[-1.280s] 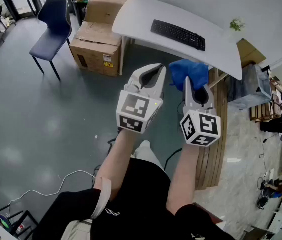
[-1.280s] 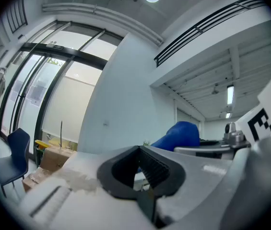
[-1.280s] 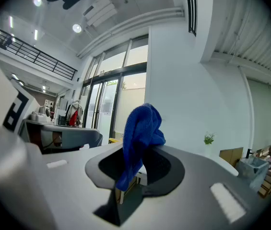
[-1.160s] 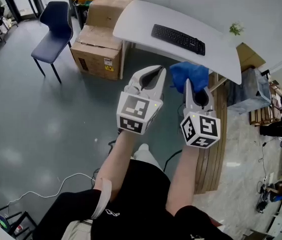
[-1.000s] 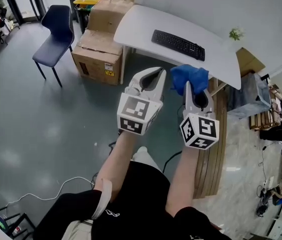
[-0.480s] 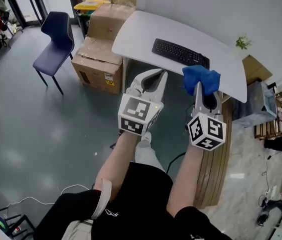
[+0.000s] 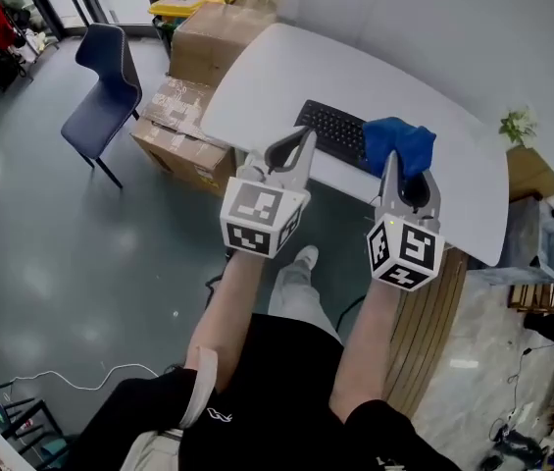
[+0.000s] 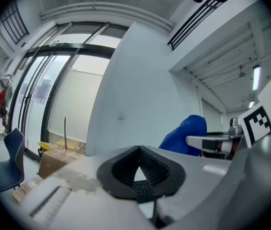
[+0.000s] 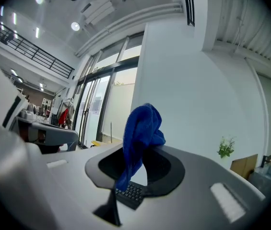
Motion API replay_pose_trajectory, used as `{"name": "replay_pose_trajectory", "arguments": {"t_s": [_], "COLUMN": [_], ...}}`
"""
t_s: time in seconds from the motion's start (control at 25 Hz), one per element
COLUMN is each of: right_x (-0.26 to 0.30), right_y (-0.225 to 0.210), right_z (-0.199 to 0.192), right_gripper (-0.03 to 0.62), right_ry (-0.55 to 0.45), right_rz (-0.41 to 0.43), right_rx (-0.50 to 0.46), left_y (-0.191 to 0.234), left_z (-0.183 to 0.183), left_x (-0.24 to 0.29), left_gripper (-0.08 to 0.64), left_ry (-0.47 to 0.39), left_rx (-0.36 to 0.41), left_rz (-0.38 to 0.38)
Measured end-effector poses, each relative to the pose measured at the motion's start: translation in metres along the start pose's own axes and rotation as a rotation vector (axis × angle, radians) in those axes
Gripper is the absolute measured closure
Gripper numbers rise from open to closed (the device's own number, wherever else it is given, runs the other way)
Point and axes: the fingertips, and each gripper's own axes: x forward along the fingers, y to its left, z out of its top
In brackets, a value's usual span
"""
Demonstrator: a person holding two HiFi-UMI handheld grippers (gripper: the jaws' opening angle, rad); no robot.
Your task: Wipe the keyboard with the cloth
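One keyboard (image 7: 333, 129); right gripper (image 7: 392, 165) jaws clamp one blue cloth (image 7: 404, 143); left gripper (image 7: 303, 137) jaws together, empty.

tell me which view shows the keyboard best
The head view: the keyboard lies on the white table, its right end behind the blue cloth. Each gripper view shows only a few keys through the gap between its jaws.
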Motion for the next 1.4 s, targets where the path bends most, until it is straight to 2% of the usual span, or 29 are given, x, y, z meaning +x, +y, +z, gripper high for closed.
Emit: {"name": "replay_pose_trajectory", "arguments": {"t_s": [0.12, 0.2, 0.4, 0.64, 0.84, 1.12, 1.4], "right_x": [0.065, 0.099, 0.154, 0.201, 0.231, 0.263, 0.287], "right_y": [-0.053, -0.071, -0.076, -0.083, -0.067, -0.013, 0.039], "right_z": [0.001, -0.004, -0.028, -0.058, -0.092, -0.118, -0.155], "right_gripper": [0.505, 0.505, 0.505, 0.505, 0.505, 0.505, 0.505], "right_ry": [0.011, 0.025, 0.073, 0.13, 0.198, 0.277, 0.364], "right_rz": [0.01, 0.039, 0.147, 0.22, 0.269, 0.354, 0.397], "right_rx": [0.029, 0.061, 0.124, 0.174, 0.221, 0.266, 0.286], "left_y": [0.004, 0.008, 0.033, 0.045, 0.065, 0.117, 0.151], "left_z": [0.002, 0.001, -0.012, -0.038, -0.068, -0.099, -0.143], "left_x": [0.074, 0.107, 0.163, 0.218, 0.234, 0.229, 0.228], "left_gripper": [0.563, 0.565, 0.563, 0.563, 0.563, 0.564, 0.564], "left_ry": [0.018, 0.04, 0.128, 0.194, 0.262, 0.355, 0.437], "left_rx": [0.002, 0.013, 0.046, 0.023, 0.016, -0.027, -0.008], "left_rz": [0.01, 0.027, 0.069, 0.083, 0.104, 0.147, 0.116]}}
